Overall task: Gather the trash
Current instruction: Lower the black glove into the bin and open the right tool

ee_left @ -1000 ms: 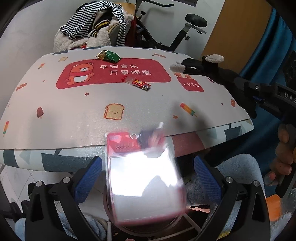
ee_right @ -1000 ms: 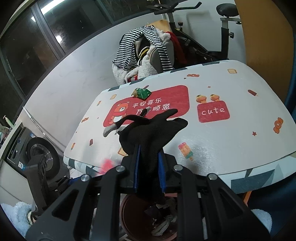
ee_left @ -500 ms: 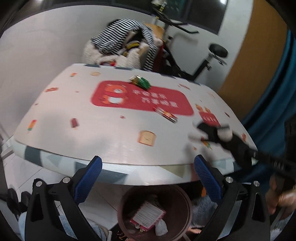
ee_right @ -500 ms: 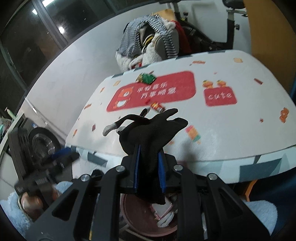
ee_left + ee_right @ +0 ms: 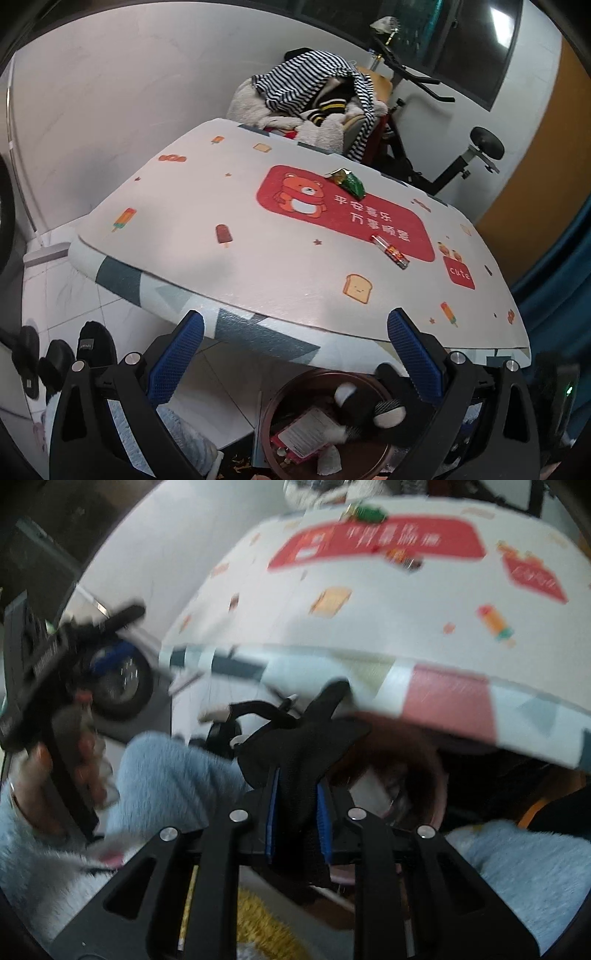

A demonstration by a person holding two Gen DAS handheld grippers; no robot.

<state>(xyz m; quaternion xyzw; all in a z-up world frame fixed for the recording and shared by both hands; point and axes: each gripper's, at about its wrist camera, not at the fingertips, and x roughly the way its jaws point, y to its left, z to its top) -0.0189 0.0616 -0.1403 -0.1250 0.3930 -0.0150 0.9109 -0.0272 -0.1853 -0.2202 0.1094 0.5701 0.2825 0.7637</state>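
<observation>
My right gripper [image 5: 297, 814] is shut on a black glove [image 5: 303, 742] and holds it just over the brown trash bin [image 5: 439, 775] below the table edge. The glove's grey-tipped fingers also show over the bin in the left wrist view [image 5: 369, 402]. My left gripper [image 5: 295, 354] is open and empty, above the bin [image 5: 273, 406], which holds a red-and-white packet [image 5: 306, 435]. A green wrapper [image 5: 349, 181] and a red candy wrapper [image 5: 393, 253] lie on the table [image 5: 258, 280].
A chair piled with striped clothes [image 5: 314, 88] and an exercise bike [image 5: 443, 147] stand behind the table. Black shoes [image 5: 92, 343] sit on the tiled floor at left. The person's blue fleece legs [image 5: 166, 771] flank the bin.
The red-and-white packet dropped from my left gripper into the bin. My left gripper swung left and back. My right gripper carried the glove down from above the table to the bin.
</observation>
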